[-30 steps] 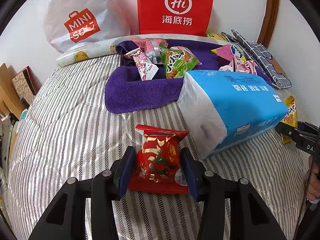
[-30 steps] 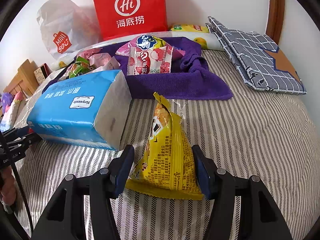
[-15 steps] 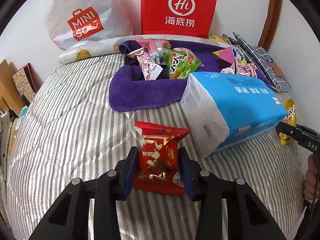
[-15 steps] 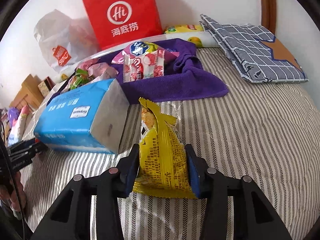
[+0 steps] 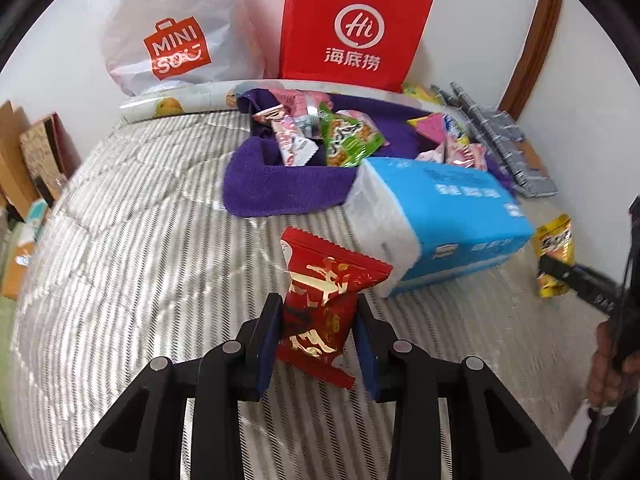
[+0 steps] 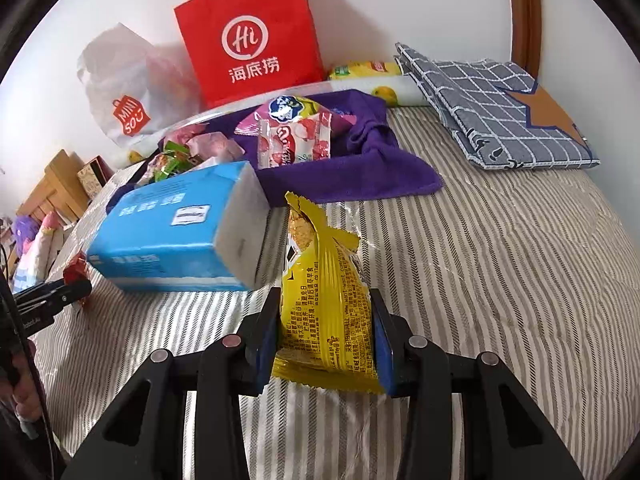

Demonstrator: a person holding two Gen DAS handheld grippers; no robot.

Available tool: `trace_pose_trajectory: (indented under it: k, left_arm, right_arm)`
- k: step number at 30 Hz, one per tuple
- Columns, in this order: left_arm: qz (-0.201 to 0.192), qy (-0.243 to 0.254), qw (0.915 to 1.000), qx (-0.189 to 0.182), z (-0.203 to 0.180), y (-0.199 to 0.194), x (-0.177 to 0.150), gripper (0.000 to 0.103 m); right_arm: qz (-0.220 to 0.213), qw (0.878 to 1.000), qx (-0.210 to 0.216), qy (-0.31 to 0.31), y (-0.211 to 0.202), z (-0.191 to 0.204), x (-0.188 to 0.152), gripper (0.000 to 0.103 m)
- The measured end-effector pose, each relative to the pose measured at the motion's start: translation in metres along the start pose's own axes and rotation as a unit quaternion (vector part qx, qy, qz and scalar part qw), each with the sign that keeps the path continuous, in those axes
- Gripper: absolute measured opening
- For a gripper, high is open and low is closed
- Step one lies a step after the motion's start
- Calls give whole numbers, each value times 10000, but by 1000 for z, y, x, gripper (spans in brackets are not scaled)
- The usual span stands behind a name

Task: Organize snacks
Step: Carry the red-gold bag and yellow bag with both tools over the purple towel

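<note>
My left gripper (image 5: pixel 318 320) is shut on a red and gold snack packet (image 5: pixel 322 304) and holds it above the striped bed cover. My right gripper (image 6: pixel 325 316) is shut on a yellow snack packet (image 6: pixel 324 304), also lifted off the bed; it shows at the right of the left wrist view (image 5: pixel 554 256). A purple towel (image 5: pixel 288 188) further back holds several snacks, among them a green packet (image 5: pixel 348 140) and a pink strawberry packet (image 6: pixel 294 140). The towel also shows in the right wrist view (image 6: pixel 360 172).
A blue tissue pack (image 5: pixel 444 216) lies between the two grippers, also in the right wrist view (image 6: pixel 176 236). A red paper bag (image 5: pixel 354 28) and a white Miniso bag (image 5: pixel 176 40) stand against the wall. A folded grey checked cloth (image 6: pixel 496 100) lies at the back right.
Both grippers closed on their packets and lifted them off the bed. The packets now tilt upright between the jaws.
</note>
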State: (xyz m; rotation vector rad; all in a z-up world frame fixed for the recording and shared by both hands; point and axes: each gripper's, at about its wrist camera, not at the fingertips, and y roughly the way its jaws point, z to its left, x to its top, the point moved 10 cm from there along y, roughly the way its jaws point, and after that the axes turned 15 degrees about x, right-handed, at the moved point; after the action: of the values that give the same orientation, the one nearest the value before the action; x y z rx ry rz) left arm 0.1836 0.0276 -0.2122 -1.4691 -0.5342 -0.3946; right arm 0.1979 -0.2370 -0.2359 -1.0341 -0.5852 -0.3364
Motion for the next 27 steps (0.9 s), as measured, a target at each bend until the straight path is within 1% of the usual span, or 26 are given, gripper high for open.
trace_pose_trajectory:
  k: [2, 5, 9, 15, 19, 27]
  left_arm:
    - [9, -71, 9998, -192, -3, -3, 0, 33]
    - [-27, -51, 9999, -135, -5, -7, 0, 33]
    - [-97, 12, 9997, -202, -12, -17, 2, 33]
    - [-239, 124, 9994, -215, -25, -37, 7, 33]
    - [-338, 188, 9989, -251, -35, -50, 12, 33]
    - [-455, 199, 9981, -353, -50, -70, 22, 33]
  right_arm:
    - [-5, 10000, 8, 15, -4, 2, -2, 41]
    - [-54, 10000, 67, 38, -10, 6, -4, 41]
    - [-177, 9998, 126, -15, -22, 13, -3, 41]
    - [-308, 9994, 81, -156, -36, 22, 3, 41]
    - [-360, 9989, -60, -304, -44, 29, 7, 41]
    - [-576, 9973, 42, -461, -64, 51, 18, 41]
